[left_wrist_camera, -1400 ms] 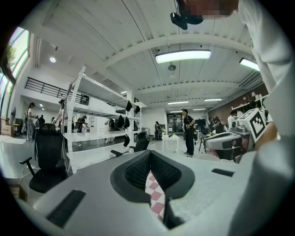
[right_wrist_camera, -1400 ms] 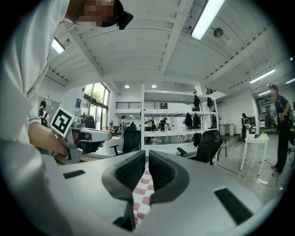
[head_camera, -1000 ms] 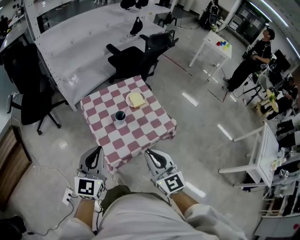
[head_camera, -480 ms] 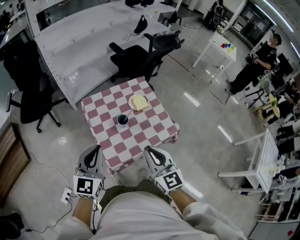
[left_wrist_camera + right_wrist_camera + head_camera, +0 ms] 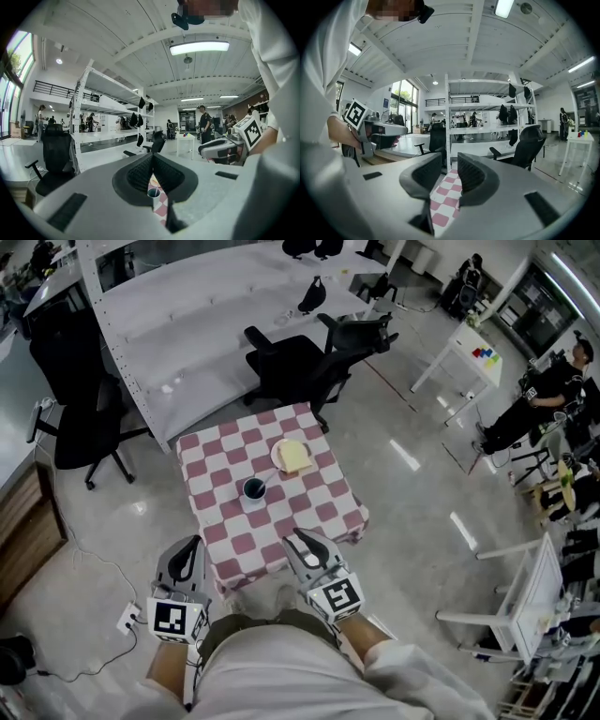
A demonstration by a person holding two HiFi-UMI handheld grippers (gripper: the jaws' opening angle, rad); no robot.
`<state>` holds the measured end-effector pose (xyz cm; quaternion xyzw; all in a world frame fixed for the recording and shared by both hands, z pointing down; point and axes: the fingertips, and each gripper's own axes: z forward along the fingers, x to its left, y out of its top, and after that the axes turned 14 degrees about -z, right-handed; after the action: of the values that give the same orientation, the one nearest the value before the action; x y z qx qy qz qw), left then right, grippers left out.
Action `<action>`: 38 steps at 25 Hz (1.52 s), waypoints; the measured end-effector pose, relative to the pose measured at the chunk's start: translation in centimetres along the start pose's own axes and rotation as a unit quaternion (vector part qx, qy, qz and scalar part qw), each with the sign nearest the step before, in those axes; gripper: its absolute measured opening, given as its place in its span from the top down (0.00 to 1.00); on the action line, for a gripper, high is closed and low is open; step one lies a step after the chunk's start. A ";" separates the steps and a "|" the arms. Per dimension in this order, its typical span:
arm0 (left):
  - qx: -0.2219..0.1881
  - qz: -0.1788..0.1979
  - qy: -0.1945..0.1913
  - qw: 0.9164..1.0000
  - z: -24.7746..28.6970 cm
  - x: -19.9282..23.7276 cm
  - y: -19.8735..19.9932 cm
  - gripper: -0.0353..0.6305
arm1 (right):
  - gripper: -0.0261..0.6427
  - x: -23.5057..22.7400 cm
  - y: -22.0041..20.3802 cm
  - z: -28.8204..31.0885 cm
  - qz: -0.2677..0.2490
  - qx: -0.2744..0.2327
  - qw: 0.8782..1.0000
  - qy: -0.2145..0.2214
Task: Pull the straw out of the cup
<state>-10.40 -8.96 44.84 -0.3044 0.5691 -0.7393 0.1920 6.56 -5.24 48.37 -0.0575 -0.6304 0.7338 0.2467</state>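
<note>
The cup [image 5: 253, 489] is seen near the middle of the checkered table [image 5: 217, 532], just beside a plate [image 5: 277, 461]. The straw [image 5: 269, 480] can be made out only as a thin pale line leaning from the cup toward the plate. The left gripper [image 5: 191, 544] is held well apart from the cup with its jaws closed together on nothing, while the jaws of the right gripper [image 5: 298, 538] have just been opening and are spread, with only checkered cloth seen through the gap.
</note>
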 end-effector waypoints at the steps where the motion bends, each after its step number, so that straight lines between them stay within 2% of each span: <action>1: 0.000 0.000 0.004 1.000 0.0 -0.1 0.1 0.94 | 0.77 -0.2 -0.3 0.2 0.001 0.000 1.000 0.004; 7: 0.005 -0.005 0.034 0.999 0.0 0.4 -0.1 0.94 | 0.68 -1.4 -2.4 2.2 0.006 0.008 1.000 0.028; 20: 0.021 -0.010 0.099 0.995 -1.8 2.1 -1.3 0.94 | 0.70 -4.0 -10.7 8.7 0.013 0.066 0.997 0.042; 31: 0.036 -0.001 0.124 0.992 -1.9 3.2 -1.5 0.94 | 0.71 -5.5 -18.8 14.8 0.028 0.141 0.989 0.046; 38: 0.050 -0.001 0.146 0.988 -2.5 4.4 -2.3 0.94 | 0.72 -5.6 -22.4 18.0 0.036 0.171 0.983 0.050</action>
<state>-15.21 -9.33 47.64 -0.1839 0.5530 -0.8035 0.1215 10.83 -21.91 72.03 -0.0734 -0.4798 0.8354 0.2577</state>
